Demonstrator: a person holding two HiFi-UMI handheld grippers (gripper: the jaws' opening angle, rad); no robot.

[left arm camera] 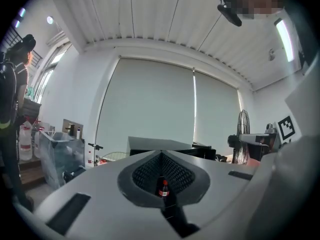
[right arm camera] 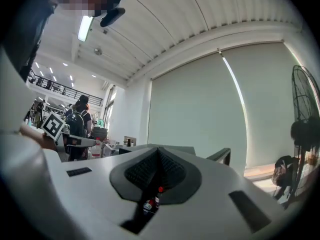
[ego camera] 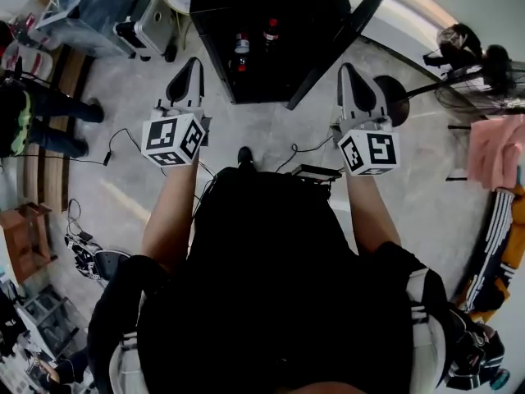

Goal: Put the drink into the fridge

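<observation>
Head view is bright and evenly lit from above; the pale grey concrete floor [ego camera: 426, 187] carries only soft, short shadows; the black box-shaped fridge [ego camera: 262, 6] and the person's black top [ego camera: 271, 286] are underexposed, their detail swallowed; straight lines bow toward the edges. Both gripper views sit in a round frame with black corners; pale white roller blinds [left arm camera: 150, 104] glow with diffuse daylight; a long white ceiling strip light [left arm camera: 285, 34] glares, blown out; a second ceiling strip light [right arm camera: 85, 28] burns in the right gripper view. The pale grey left gripper [left arm camera: 161, 155] and pale grey right gripper [right arm camera: 159, 151] loom soft, out of focus.
</observation>
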